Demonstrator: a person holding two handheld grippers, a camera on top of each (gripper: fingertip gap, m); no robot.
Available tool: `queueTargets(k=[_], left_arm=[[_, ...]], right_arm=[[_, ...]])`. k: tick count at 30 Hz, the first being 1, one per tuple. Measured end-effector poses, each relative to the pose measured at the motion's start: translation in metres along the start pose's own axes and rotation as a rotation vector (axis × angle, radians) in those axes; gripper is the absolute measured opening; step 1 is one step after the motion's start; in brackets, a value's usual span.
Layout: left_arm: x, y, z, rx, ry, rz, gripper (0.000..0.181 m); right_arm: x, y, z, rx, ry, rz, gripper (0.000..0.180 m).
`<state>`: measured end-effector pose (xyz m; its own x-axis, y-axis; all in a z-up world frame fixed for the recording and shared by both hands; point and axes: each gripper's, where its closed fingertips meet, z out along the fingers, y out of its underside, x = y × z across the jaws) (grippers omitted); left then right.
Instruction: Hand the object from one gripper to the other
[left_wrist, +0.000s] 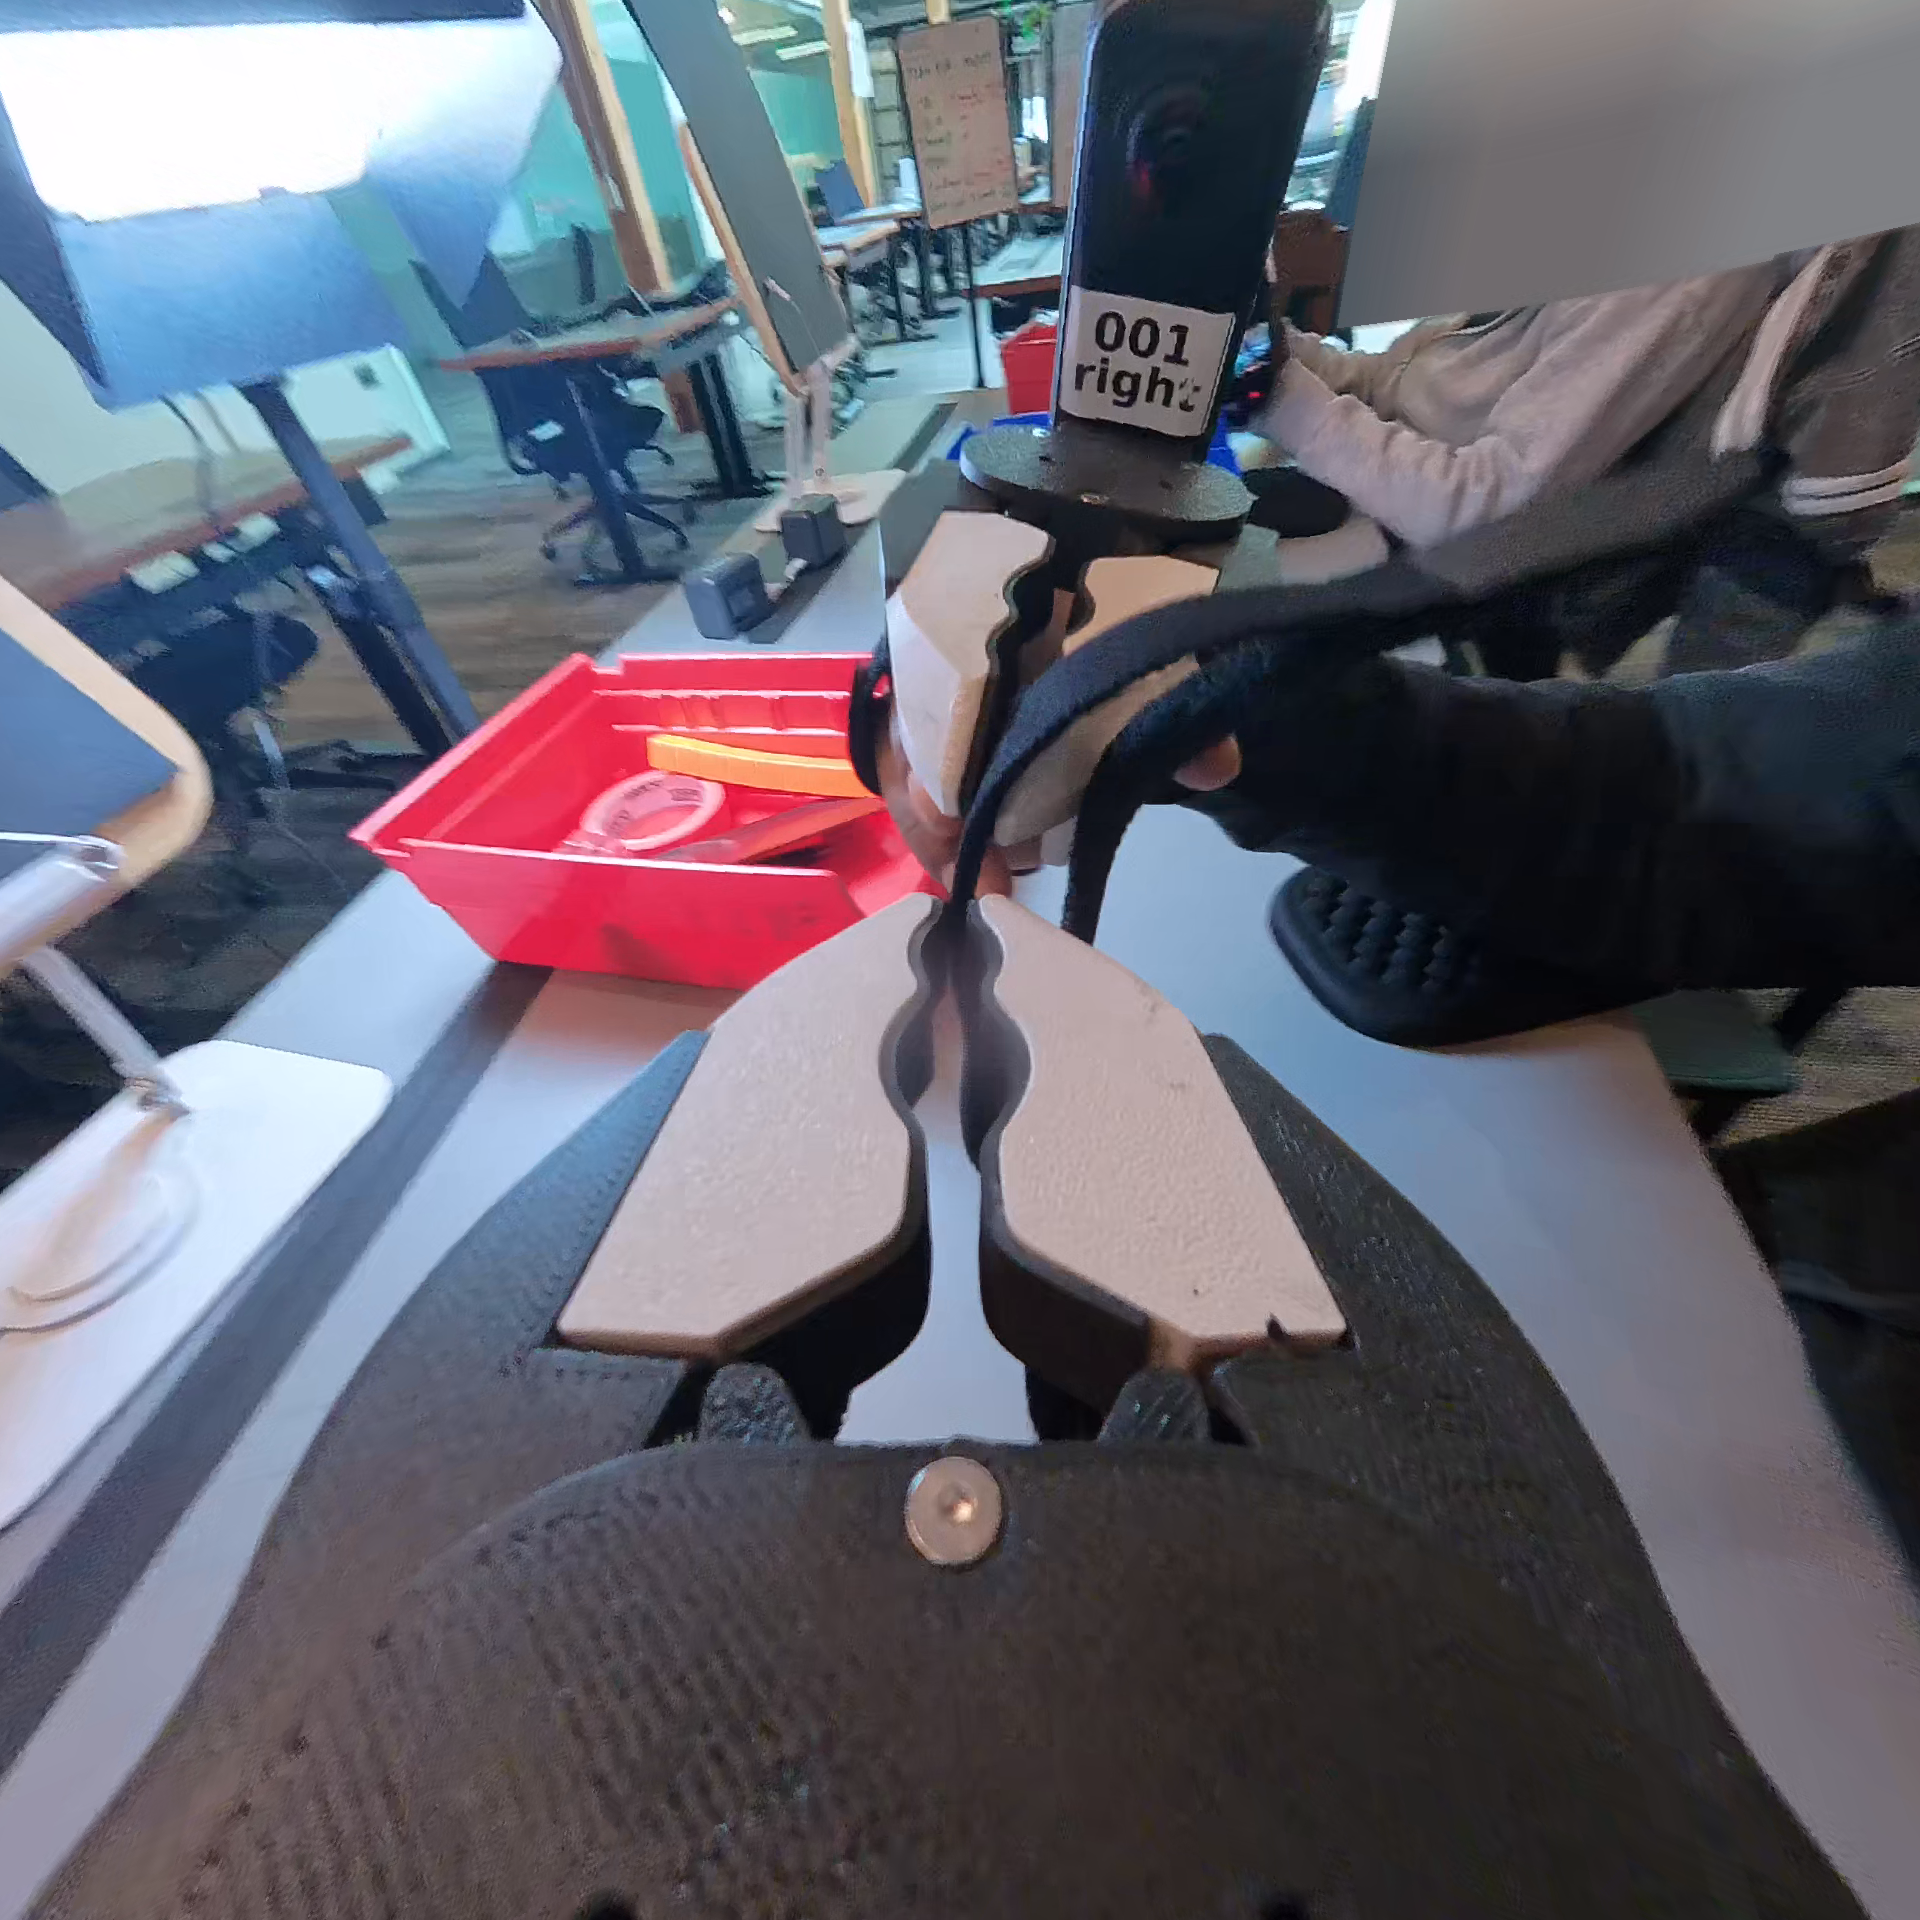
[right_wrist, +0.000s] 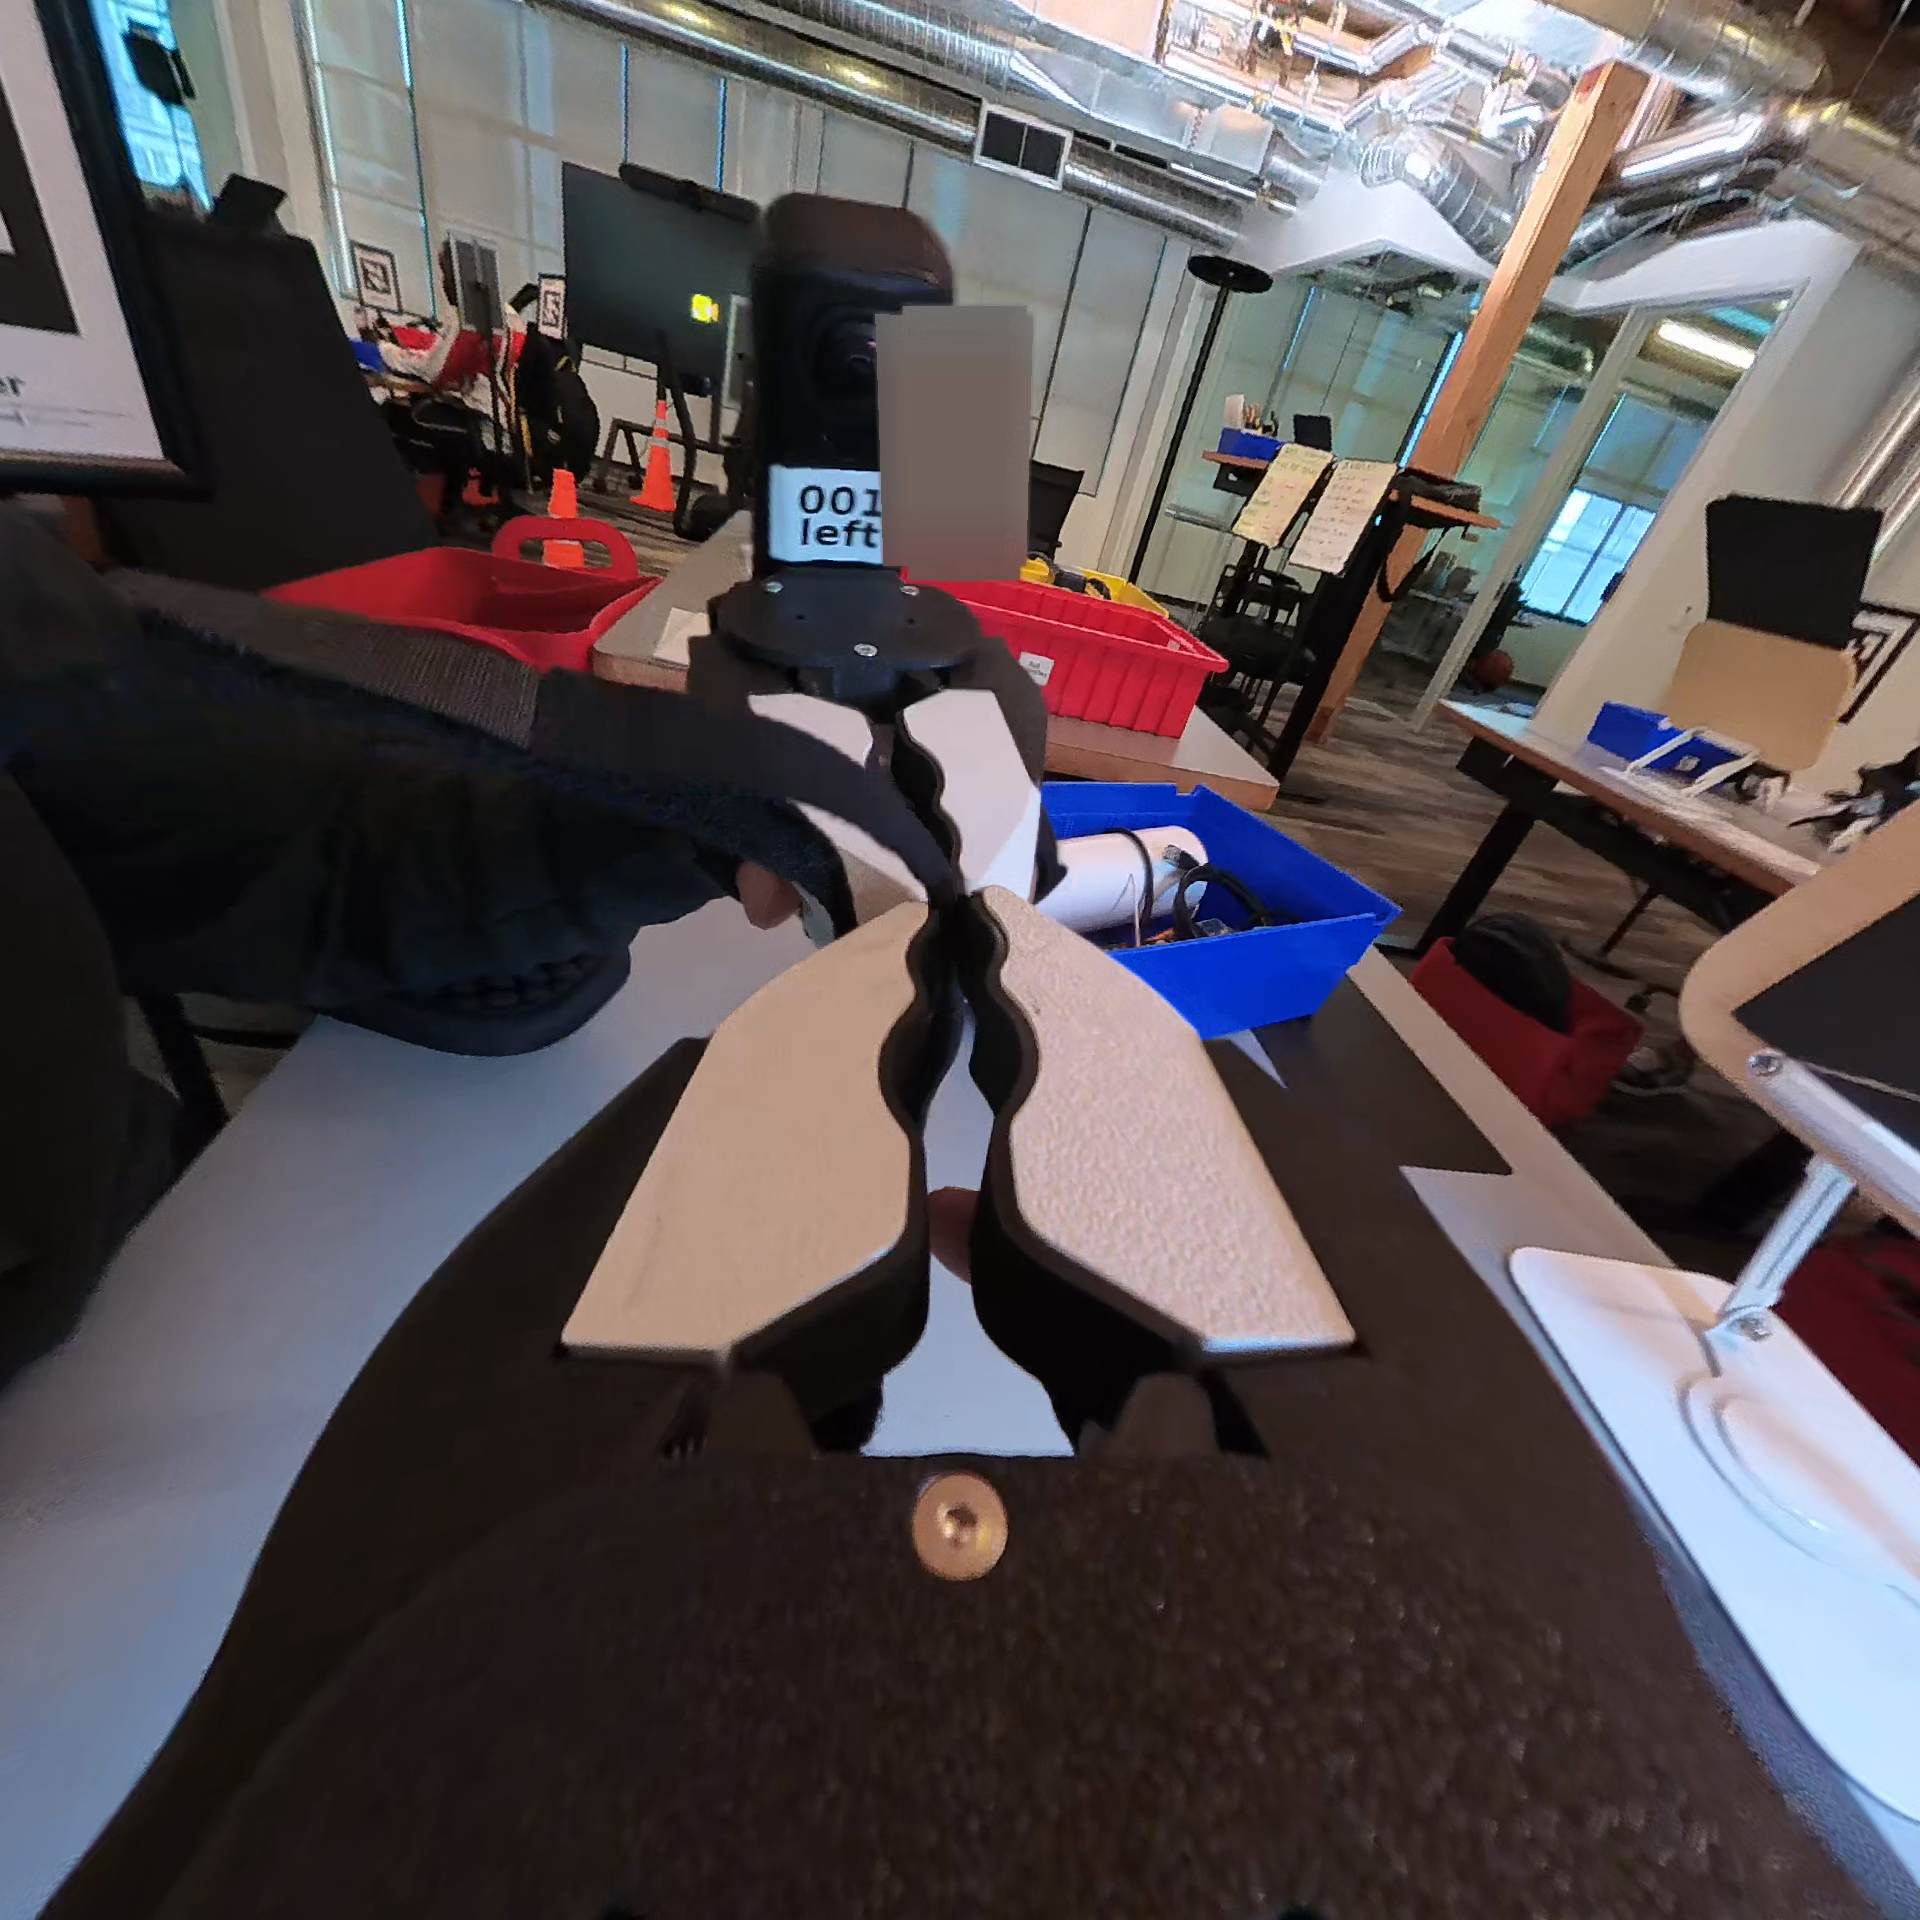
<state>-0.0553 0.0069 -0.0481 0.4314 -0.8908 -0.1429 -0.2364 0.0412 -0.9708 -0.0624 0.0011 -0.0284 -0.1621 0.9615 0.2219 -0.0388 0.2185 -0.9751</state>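
2 hand-held grippers meet tip to tip above a pale grey table (left_wrist: 1403, 1195), sharing 1 black glove (left_wrist: 1558, 810). The left gripper (left_wrist: 951, 914) has its 2 pale fingers squeezed together on a thin black edge of the glove at their very tips; the right gripper (left_wrist: 1023, 727), facing it and just beyond, is likewise pinched onto the same fabric. The glove is dark, soft and knit-looking, with a wide cuff band and a patch of raised dots on its underside; it hangs off to 1 side of the tips, held clear of the table. Seen from the right wrist view, the right gripper (right_wrist: 961, 914) and the left gripper (right_wrist: 935, 831) clamp the glove (right_wrist: 364, 810) between them. Behind sit 1 red bin (left_wrist: 623, 914) holding a tape roll (left_wrist: 655, 810), and 1 blue bin (right_wrist: 1247, 956).
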Motion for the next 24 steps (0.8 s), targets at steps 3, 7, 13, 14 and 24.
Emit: queueTargets(k=[3,7,13,14,24], left_arm=[[-0.001,-0.01,-0.006,0.041,-0.048,0.081,0.012],[0.002,-0.015,-0.011,0.028,-0.089,0.213,0.013],[0.011,-0.013,-0.01,0.003,-0.074,0.305,0.015],[0.012,-0.012,-0.009,-0.002,-0.074,0.314,0.015],[-0.006,-0.002,-0.006,-0.066,-0.094,0.1,0.003]], right_arm=[[0.0,0.005,0.001,-0.036,-0.012,0.041,0.002],[-0.006,0.014,0.005,-0.07,-0.065,0.097,0.002],[-0.013,0.023,0.009,-0.105,-0.122,0.155,0.002],[-0.014,0.025,0.009,-0.112,-0.131,0.161,0.002],[0.0,0.019,0.003,-0.07,-0.03,0.055,0.018]])
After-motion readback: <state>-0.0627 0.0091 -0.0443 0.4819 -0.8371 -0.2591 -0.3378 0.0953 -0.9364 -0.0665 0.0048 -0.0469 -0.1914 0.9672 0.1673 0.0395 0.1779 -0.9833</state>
